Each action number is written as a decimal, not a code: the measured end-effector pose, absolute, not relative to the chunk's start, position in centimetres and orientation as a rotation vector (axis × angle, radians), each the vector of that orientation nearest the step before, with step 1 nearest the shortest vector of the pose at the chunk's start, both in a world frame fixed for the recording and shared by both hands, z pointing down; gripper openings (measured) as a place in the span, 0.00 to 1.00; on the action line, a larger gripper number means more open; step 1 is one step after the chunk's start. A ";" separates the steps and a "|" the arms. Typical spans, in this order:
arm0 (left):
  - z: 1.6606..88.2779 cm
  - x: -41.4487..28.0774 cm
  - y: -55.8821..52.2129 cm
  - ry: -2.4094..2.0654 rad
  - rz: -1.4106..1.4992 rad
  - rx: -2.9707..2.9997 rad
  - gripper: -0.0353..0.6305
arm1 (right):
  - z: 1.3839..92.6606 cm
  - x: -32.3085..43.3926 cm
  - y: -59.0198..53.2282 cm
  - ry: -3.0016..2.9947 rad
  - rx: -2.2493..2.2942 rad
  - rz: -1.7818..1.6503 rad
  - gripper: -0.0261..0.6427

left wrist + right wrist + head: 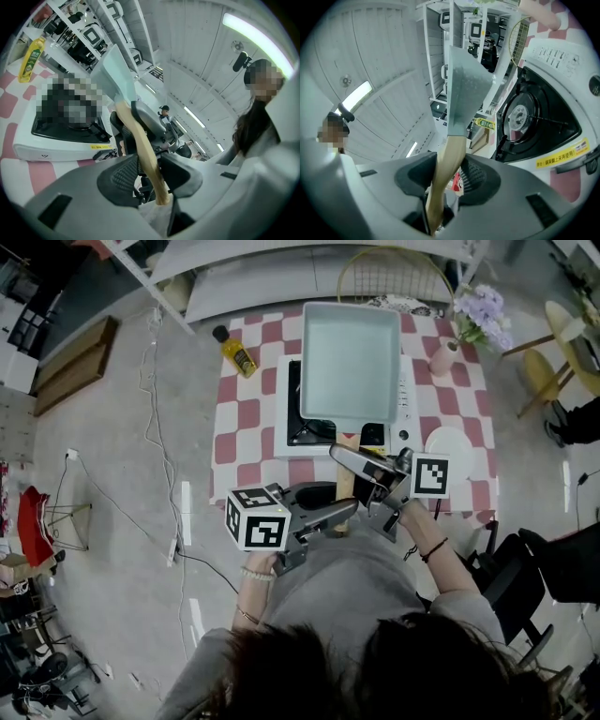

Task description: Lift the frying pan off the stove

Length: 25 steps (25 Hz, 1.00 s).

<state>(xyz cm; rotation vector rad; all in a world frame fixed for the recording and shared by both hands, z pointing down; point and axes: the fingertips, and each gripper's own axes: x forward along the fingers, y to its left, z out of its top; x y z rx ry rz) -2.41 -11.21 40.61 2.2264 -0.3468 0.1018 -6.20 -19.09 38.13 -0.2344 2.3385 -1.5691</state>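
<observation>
A square pale-green frying pan [350, 360] hangs above the white single-burner stove [286, 442], and its wooden handle [345, 486] points toward me. My left gripper [342, 512] is shut on the handle's near end, from the left. My right gripper [361, 470] is shut on the handle a little closer to the pan, from the right. In the left gripper view the handle [140, 145] runs between the pads up to the pan [115, 77]. In the right gripper view the pan [464, 93] sits apart from the bare burner [520, 117], with the handle [447, 168] clamped.
The stove stands on a red-and-white checked tablecloth [246, 413]. A yellow oil bottle [236, 352] stands at the table's back left, a vase of flowers [478, 320] at the back right, and a white plate [448, 443] right of the stove. A dark chair [562, 563] is at the right.
</observation>
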 end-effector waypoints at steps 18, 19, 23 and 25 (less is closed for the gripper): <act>37.5 -1.9 -10.6 -0.352 0.070 2.332 0.30 | 34.5 -5.4 -18.3 2.405 -0.239 -1.435 0.29; 37.3 -1.9 -10.6 -0.352 0.067 2.337 0.30 | 34.3 -5.4 -18.2 2.410 -0.239 -1.427 0.29; 36.8 -1.8 -10.4 -0.349 0.055 2.356 0.30 | 33.6 -5.3 -18.0 2.423 -0.238 -1.398 0.29; 36.5 -1.7 -10.3 -0.349 0.052 2.364 0.30 | 33.3 -5.2 -17.9 2.432 -0.240 -1.384 0.29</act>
